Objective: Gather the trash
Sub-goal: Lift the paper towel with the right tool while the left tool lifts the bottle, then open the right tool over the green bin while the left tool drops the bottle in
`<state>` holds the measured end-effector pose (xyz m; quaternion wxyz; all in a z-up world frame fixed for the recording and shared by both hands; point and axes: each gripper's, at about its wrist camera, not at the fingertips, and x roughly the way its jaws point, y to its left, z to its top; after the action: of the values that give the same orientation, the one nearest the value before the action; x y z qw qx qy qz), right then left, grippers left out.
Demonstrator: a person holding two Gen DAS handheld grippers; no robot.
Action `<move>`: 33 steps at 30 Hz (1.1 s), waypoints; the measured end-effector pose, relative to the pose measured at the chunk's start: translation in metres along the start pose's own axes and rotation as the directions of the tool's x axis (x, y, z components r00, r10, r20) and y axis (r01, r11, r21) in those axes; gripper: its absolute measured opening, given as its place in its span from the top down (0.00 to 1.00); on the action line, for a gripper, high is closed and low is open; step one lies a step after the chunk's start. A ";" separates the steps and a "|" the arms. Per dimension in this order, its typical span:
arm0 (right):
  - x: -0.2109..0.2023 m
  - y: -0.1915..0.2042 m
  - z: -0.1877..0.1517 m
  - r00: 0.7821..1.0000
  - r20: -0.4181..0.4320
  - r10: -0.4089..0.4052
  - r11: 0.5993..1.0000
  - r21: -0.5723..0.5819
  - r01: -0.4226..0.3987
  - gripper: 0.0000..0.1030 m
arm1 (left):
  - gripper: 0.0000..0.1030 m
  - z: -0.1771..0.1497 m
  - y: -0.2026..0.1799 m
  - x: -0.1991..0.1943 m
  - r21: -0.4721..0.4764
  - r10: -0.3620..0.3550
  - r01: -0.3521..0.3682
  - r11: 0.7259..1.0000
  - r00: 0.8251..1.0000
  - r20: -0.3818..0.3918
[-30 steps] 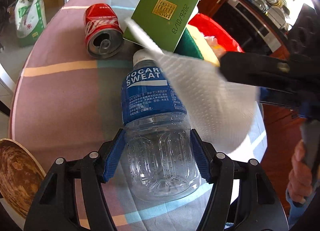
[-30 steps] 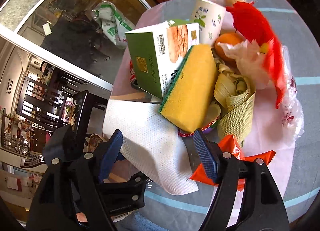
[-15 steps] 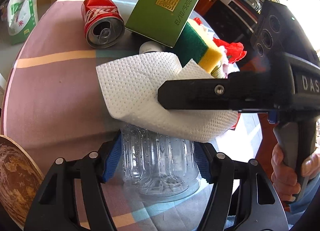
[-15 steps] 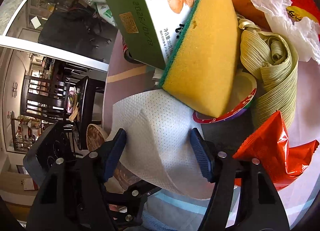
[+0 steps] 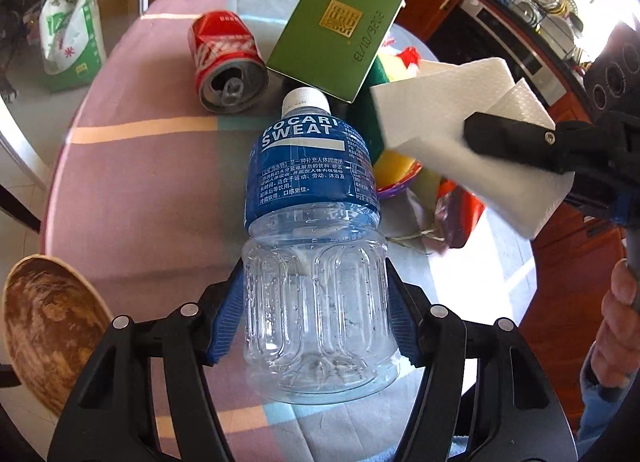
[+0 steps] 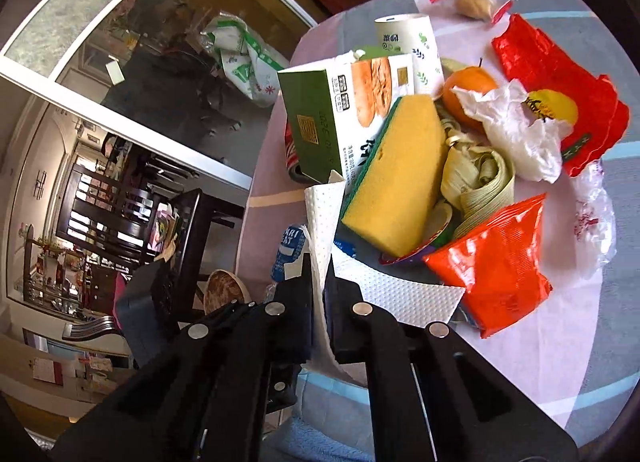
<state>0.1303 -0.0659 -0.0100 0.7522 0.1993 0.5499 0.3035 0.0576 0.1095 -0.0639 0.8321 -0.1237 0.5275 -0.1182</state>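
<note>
A clear Pocari Sweat bottle (image 5: pixel 316 222) with a blue label and white cap lies along my left gripper (image 5: pixel 316 318), whose blue pads press on its ribbed lower body from both sides. In the right wrist view only a corner of its label (image 6: pixel 286 250) shows. My right gripper (image 6: pixel 318 282) is shut on a white paper towel (image 6: pixel 320 222), pinched upright between its black fingers. From the left wrist view the towel (image 5: pixel 440 114) hangs folded in the air to the right of the bottle, with a black finger (image 5: pixel 520 142) across it.
On the striped tablecloth (image 5: pixel 140 182) lie a crushed red cola can (image 5: pixel 224 58), a green biscuit box (image 6: pixel 316 126), a yellow sponge (image 6: pixel 396 174), an orange snack packet (image 6: pixel 496 262) and a red bag (image 6: pixel 552 74). A wooden bowl (image 5: pixel 44 326) sits at the near left edge.
My right gripper went from open around the paper towel to shut on it, then lifted it off the bottle to the right, uncovering the label. The left gripper and bottle kept still.
</note>
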 end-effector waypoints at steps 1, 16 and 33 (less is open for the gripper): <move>-0.007 -0.001 0.000 1.000 0.014 0.011 1.000 0.003 -0.011 0.96 | 0.38 -0.001 -0.001 -0.005 0.001 0.001 -0.001 1.000 1.000 0.009; -0.125 -0.088 -0.011 0.967 0.254 -0.004 0.993 0.116 -0.026 0.96 | 0.37 0.006 -0.076 -0.036 0.123 -0.038 0.033 0.992 0.998 0.042; -0.242 -0.319 -0.035 0.874 0.329 -0.359 0.850 0.502 0.160 0.92 | 0.37 0.072 -0.277 0.069 0.457 -0.136 0.163 0.874 0.986 -0.093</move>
<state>0.1214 -0.4660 -0.0526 0.8161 0.3530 0.4574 0.0088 0.1332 -0.1682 -0.0010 0.8104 0.0416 0.4967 -0.3080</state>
